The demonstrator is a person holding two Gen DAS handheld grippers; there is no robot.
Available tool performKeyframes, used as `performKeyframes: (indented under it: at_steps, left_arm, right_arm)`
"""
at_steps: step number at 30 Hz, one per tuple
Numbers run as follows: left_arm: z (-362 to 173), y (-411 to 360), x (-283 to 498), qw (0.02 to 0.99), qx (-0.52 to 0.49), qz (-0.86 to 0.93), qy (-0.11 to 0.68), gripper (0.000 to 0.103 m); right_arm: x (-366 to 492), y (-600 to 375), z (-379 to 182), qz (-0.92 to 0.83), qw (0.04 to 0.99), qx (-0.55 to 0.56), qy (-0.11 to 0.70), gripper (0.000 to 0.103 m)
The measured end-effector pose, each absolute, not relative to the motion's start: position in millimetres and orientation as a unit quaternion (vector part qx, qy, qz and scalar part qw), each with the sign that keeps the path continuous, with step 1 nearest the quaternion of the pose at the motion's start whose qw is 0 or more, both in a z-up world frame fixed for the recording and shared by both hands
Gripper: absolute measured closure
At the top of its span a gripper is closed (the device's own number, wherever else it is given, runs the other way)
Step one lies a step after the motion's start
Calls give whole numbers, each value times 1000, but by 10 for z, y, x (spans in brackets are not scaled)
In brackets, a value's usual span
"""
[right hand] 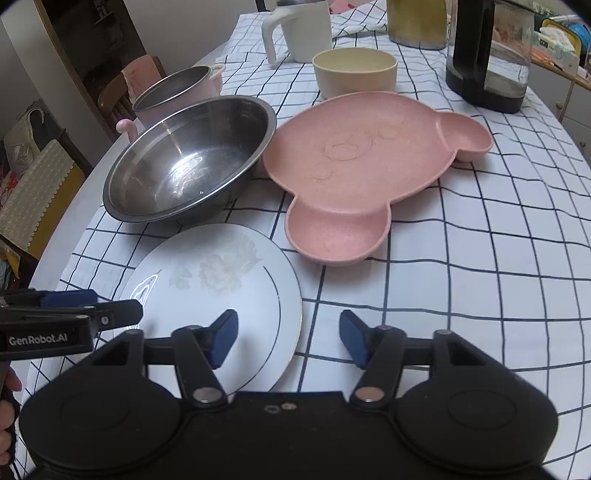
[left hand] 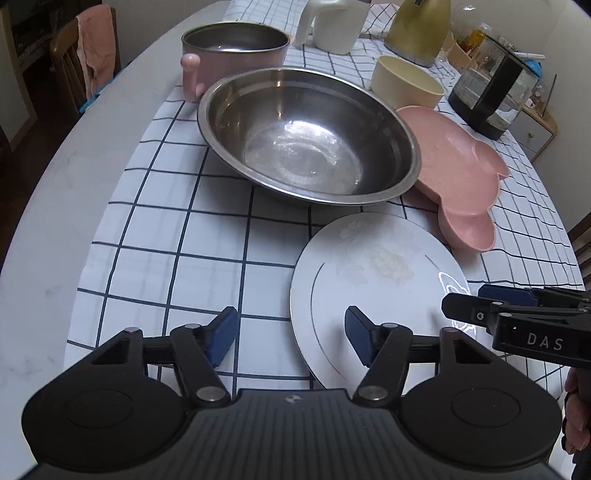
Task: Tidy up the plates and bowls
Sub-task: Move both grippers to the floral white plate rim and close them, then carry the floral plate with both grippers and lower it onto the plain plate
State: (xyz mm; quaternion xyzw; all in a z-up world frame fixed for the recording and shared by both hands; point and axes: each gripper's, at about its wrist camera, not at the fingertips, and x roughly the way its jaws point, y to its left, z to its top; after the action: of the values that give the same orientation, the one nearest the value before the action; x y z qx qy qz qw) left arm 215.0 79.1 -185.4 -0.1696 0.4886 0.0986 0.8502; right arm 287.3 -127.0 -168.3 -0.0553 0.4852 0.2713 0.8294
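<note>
A white plate (left hand: 369, 280) (right hand: 221, 295) with a faint flower print lies flat on the checked cloth, nearest me. My left gripper (left hand: 291, 332) stands open over the plate's left rim, one blue pad above the plate and one above the cloth. My right gripper (right hand: 289, 336) is open in the same way over the plate's right rim. Neither pair of pads presses on anything. Behind the plate sit an empty steel bowl (left hand: 306, 140) (right hand: 192, 158), a pink bear-shaped divided plate (left hand: 454, 166) (right hand: 362, 155), a cream bowl (left hand: 406, 79) (right hand: 354, 70) and a pink pot (left hand: 232, 51) (right hand: 177, 88).
At the back of the table stand a white jug (left hand: 332, 26) (right hand: 299, 33), a gold container (left hand: 421, 29) and a glass kettle (left hand: 491, 85) (right hand: 487, 55). A chair with a pink towel (left hand: 96, 48) is beyond the table's left edge. The pink plate's rim touches the steel bowl.
</note>
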Motion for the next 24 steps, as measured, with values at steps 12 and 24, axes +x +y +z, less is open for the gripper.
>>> performKeyframes:
  at_steps: [12,24]
  left_arm:
    - [-1852,794,2185,845,-194,88,491,82]
    - [-1798,679,2038,848,-187,91,487,86]
  right_arm:
    - [2944,-1303,-1760,282,817,-14,504,76]
    - [2824,-1503,-1769,275,814,18,512,90]
